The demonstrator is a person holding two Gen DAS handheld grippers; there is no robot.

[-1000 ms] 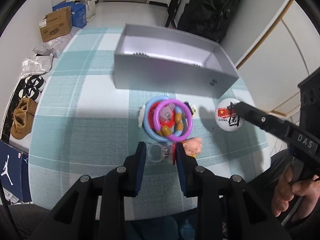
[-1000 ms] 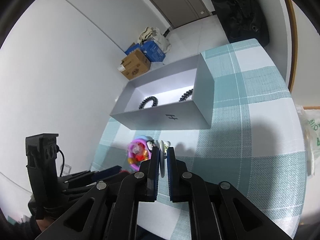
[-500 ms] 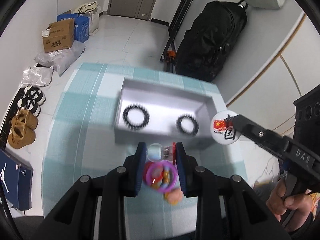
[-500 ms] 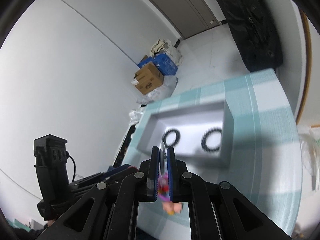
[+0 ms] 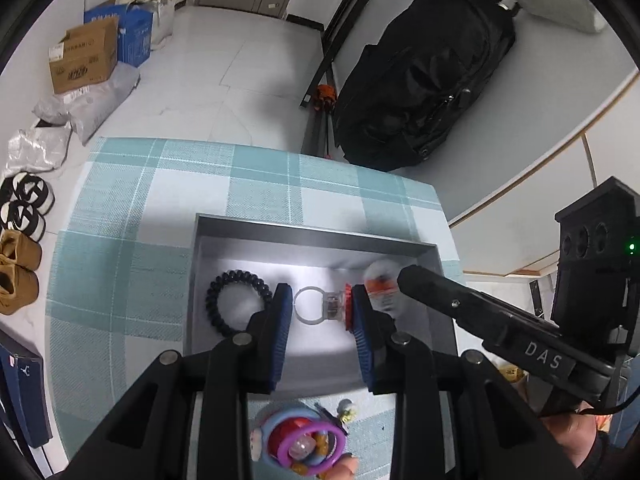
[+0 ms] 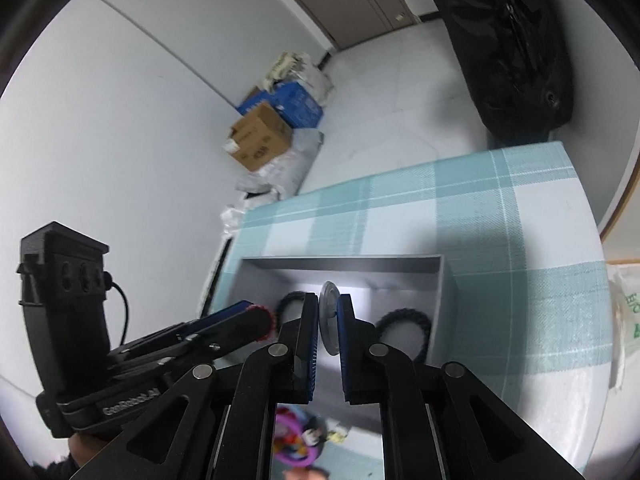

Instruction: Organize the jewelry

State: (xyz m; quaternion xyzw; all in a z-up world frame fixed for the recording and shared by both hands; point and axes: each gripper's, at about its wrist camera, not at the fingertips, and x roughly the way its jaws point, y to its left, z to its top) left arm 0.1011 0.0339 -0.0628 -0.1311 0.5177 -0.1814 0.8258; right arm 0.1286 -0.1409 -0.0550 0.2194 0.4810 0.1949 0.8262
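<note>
Left wrist view showed the left tongs [image 5: 318, 316] pinching a clear ring with a red-trimmed charm [image 5: 320, 305] between their blue pads, held above the open grey box [image 5: 312, 236]. Just to the right, the right tongs [image 5: 404, 276] reached in over the same box, carrying a round white badge [image 5: 380, 286] that looked blurred. In the right wrist view those right tongs [image 6: 328, 320] were pressed together on the badge [image 6: 329, 318], seen edge-on between the pads, while the left tongs [image 6: 260, 320] came in from the left over the box's [image 6: 340, 262] near corner. On the box floor lay a black spiral hair tie [image 5: 232, 300] at the left; the right wrist view showed it [image 6: 292, 304] partly behind the tongs, and a second black spiral hair tie [image 6: 404, 326] lay nearer the right wall. The box sat on the counter, which was covered with a teal and white checked cloth [image 5: 128, 264]. In front of the box, close under the left tongs, a heap of coloured bangles and small trinkets [image 5: 304, 444] rested on the cloth, with a purple ring on top. Beyond the counter, a black bag [image 5: 424, 80] leaned at the wall, cardboard boxes [image 5: 84, 60] stood on the floor, and shoes [image 5: 20, 240] lay at the left edge.
</note>
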